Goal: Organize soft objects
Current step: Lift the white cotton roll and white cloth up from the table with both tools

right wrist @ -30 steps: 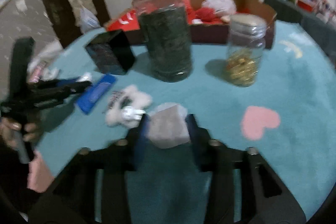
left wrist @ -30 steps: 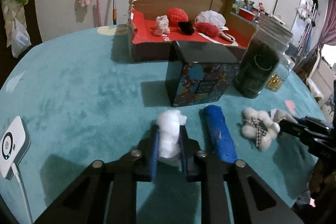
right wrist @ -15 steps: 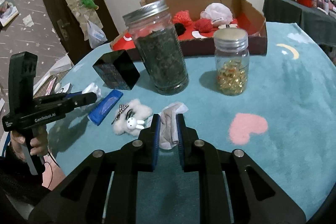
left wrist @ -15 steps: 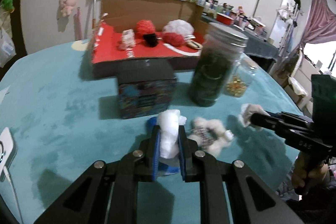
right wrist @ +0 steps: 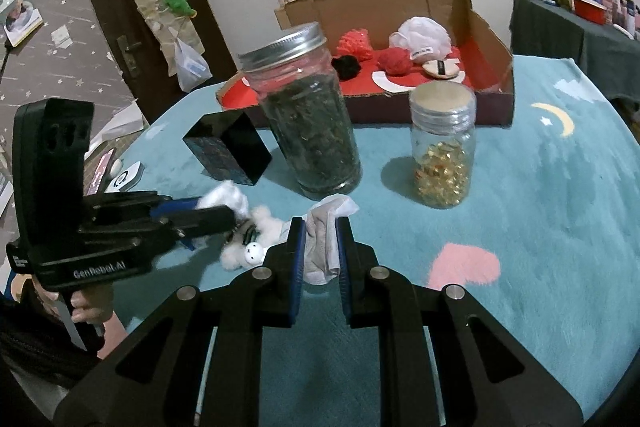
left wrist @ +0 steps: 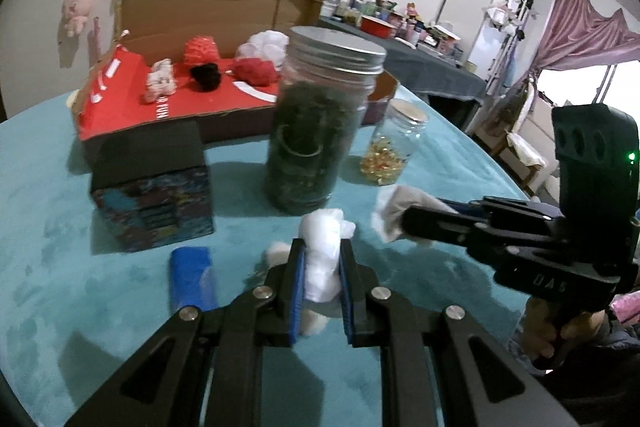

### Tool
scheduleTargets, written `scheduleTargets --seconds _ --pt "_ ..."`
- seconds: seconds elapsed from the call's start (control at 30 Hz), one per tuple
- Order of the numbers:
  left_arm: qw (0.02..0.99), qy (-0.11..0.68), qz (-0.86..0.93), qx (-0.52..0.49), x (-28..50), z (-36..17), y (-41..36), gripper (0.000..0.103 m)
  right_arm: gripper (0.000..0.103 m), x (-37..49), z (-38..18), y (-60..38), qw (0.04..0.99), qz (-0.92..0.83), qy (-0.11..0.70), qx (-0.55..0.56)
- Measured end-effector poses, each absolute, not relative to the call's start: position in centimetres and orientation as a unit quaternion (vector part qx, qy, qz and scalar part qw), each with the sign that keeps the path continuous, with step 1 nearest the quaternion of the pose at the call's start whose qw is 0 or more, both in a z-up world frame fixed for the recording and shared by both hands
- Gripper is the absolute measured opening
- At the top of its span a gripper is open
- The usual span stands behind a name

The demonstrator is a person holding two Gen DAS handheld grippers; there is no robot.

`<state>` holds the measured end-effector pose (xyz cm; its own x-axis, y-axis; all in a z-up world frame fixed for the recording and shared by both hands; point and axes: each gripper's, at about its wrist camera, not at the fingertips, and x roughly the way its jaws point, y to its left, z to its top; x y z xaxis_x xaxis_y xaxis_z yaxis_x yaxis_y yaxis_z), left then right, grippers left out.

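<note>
A white cotton wad [left wrist: 323,259] is held pinched between the nearly closed jaws of the left gripper [left wrist: 322,281], lifted clear of the teal table cover [left wrist: 60,227]. A crumpled grey-white cloth [right wrist: 325,235] is clamped the same way in the right gripper [right wrist: 321,251]. Both pieces are judged light and squashy (nothing here breaks), so a grip across the bulk should hold, though loose ends may drag. A fluffy toy [right wrist: 256,241] is left on the table at 9 o'clock of the right gripper. The cardboard box [right wrist: 492,39], already holding soft things, is set at 12 o'clock, behind the tall jar [right wrist: 308,123] and small jar [right wrist: 442,151]. Open room is seen between and above the jars; the box's near wall must be cleared.
</note>
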<state>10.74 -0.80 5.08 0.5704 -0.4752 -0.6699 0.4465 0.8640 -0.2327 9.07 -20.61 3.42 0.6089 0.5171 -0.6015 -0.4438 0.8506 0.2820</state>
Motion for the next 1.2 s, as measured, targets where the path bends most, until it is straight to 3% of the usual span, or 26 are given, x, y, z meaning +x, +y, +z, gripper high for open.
scheduleTargets --seconds 0.6,1.2 --pt "0.882 0.391 -0.261 -0.026 11.6 4.9 -0.5 0.016 0.014 10.4 3.2 -20.0 0.888 0.280 0.358 0.061" --pt "0.900 0.392 -0.181 -0.060 11.2 5.7 7.7 0.016 0.014 10.4 2.9 -25.4 0.893 0.229 0.376 0.088"
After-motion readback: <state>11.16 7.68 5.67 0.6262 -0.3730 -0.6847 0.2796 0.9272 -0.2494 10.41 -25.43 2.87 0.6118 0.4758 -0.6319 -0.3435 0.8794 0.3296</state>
